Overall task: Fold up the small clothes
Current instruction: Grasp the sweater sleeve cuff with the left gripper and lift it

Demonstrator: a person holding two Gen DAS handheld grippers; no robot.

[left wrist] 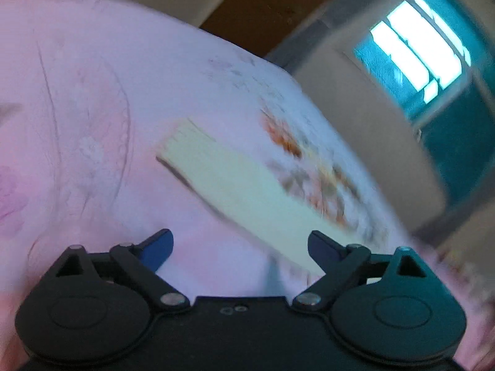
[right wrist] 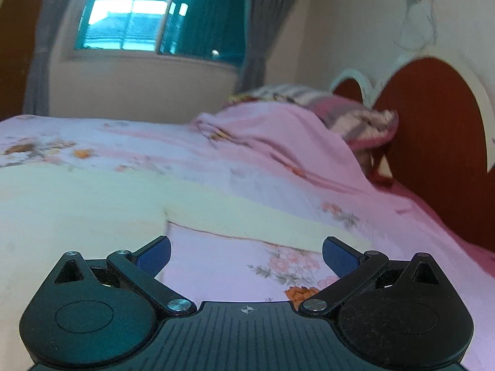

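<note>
A pale yellow garment [left wrist: 241, 185] lies flat on the pink floral bedsheet [left wrist: 92, 99]; in the blurred, tilted left wrist view it runs as a long strip from the centre down to the right finger. My left gripper [left wrist: 240, 249] is open just above the sheet, nothing between its blue pads. In the right wrist view the same pale yellow garment [right wrist: 77, 210] spreads over the left and middle, with one edge or sleeve [right wrist: 263, 225] crossing in front of the fingers. My right gripper [right wrist: 246, 255] is open low over the bedsheet [right wrist: 216, 262], holding nothing.
A pink blanket [right wrist: 278, 142] is heaped over striped pillows [right wrist: 355, 117] against the red headboard [right wrist: 433, 130] at the right. A window [right wrist: 139, 15] with grey curtains is behind the bed. The bed's far edge [left wrist: 278, 71] drops toward a beige wall.
</note>
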